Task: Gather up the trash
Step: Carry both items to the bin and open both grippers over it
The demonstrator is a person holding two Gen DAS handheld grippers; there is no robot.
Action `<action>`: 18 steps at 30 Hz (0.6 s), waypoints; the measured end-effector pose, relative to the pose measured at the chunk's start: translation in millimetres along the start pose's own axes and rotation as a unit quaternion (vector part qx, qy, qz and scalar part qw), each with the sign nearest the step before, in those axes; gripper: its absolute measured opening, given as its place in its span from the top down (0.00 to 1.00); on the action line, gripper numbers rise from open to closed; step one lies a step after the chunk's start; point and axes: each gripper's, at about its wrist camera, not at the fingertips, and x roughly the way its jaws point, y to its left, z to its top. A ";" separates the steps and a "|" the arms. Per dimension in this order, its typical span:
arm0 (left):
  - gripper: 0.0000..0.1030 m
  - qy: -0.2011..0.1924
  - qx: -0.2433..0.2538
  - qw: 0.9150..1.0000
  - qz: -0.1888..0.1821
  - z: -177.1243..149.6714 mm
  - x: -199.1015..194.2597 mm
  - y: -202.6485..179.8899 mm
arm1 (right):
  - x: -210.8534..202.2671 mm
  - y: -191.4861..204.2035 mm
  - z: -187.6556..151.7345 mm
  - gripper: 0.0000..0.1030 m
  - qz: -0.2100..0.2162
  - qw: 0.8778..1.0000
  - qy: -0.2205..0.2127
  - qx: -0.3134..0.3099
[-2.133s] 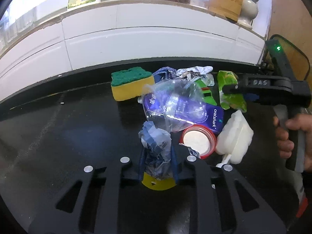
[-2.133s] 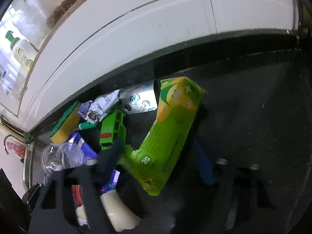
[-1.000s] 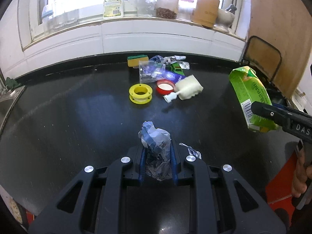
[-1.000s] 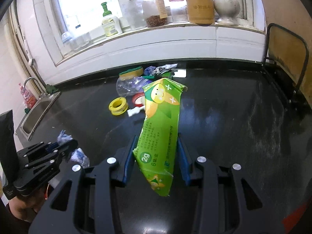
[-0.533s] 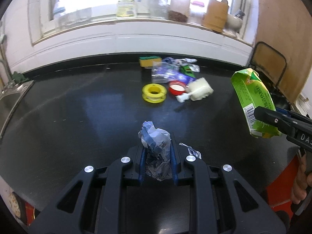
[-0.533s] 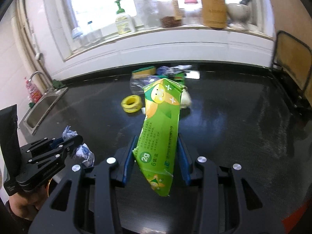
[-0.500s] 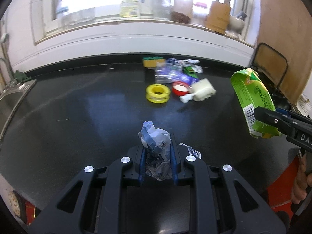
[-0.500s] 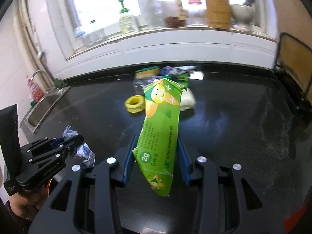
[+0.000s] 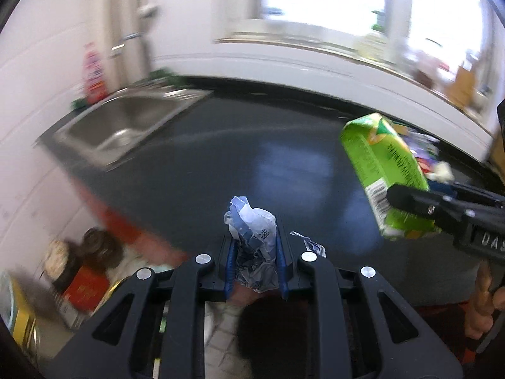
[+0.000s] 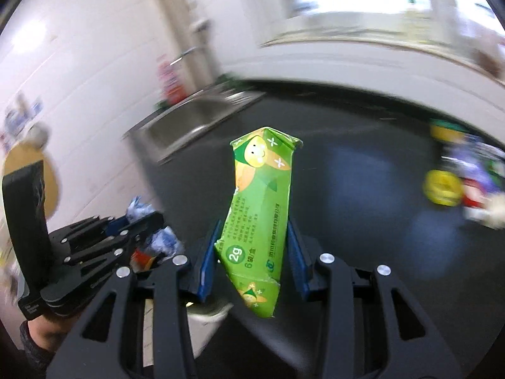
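My left gripper point(image 9: 254, 249) is shut on a crumpled blue and white wrapper point(image 9: 252, 233), held past the front edge of the black counter point(image 9: 252, 158). My right gripper point(image 10: 252, 252) is shut on a flattened green carton point(image 10: 260, 208), held upright above the counter. The carton also shows at the right of the left wrist view point(image 9: 385, 177), and the left gripper with its wrapper shows at the lower left of the right wrist view point(image 10: 142, 224). The remaining trash pile point(image 10: 467, 177) lies blurred on the counter at the far right.
A steel sink point(image 9: 126, 126) is set in the counter's left end, with a red bottle point(image 9: 93, 79) behind it. A yellow tape roll point(image 10: 443, 188) lies by the pile. Below the counter edge at lower left are jars and boxes point(image 9: 72, 268) on the floor.
Both grippers have swung left and pulled back from the trash pile, still holding their items. The sink and the counter's left front edge have come into view; both views are motion-blurred.
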 end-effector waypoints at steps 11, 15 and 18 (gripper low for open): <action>0.80 0.067 -0.107 0.988 0.090 -93.6 7.2 157.3 | 142.9 153.6 -43.9 0.60 0.127 0.975 0.143 -0.110; 0.80 0.087 -0.120 0.985 0.092 -121.2 34.5 184.6 | 190.2 178.3 -64.3 0.60 0.128 0.965 0.189 -0.132; 0.80 0.099 -0.135 0.982 0.088 -138.3 62.4 202.5 | 219.8 187.3 -75.3 0.60 0.126 0.959 0.214 -0.135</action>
